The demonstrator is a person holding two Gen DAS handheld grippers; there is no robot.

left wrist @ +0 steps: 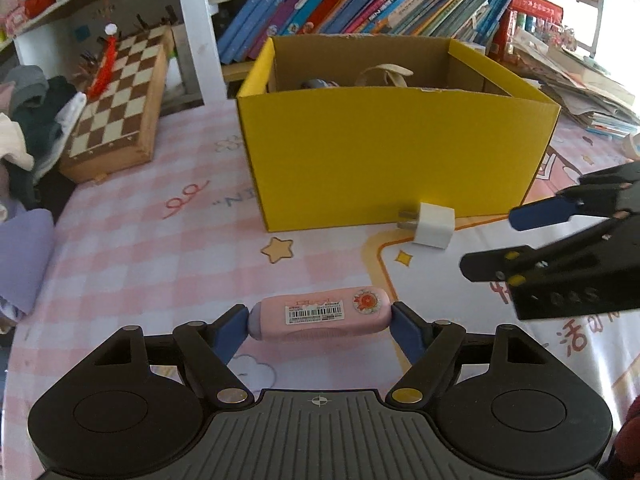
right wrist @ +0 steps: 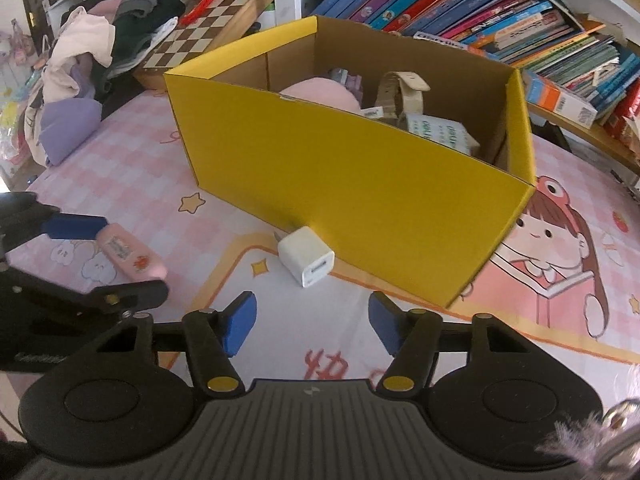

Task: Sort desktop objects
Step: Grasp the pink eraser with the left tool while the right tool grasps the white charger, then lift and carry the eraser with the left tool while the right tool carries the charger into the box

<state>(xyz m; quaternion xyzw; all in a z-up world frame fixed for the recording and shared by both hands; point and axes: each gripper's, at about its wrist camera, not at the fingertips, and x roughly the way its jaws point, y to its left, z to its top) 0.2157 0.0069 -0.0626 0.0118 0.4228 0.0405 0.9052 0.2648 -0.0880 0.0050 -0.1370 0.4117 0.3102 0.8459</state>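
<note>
A pink oblong case [left wrist: 320, 314] with a barcode label lies crosswise between the blue pads of my left gripper [left wrist: 320, 320], which is shut on its two ends just above the pink checked desk mat. In the right wrist view the same case [right wrist: 132, 254] shows at the left in the left gripper [right wrist: 134, 256]. A white charger plug [right wrist: 306, 256] lies on the mat against the yellow cardboard box [right wrist: 340, 184]. My right gripper [right wrist: 312, 316] is open just short of the plug, with nothing between its pads. The box [left wrist: 380, 152] holds a pink round thing, a beige strap and a printed packet.
A wooden chessboard [left wrist: 116, 100] leans at the back left beside a pile of clothes [right wrist: 100, 40]. A purple cloth [left wrist: 24, 256] lies at the left edge. Shelves of books [left wrist: 360, 0] stand behind the box, and stacked papers [left wrist: 580, 80] are at the right.
</note>
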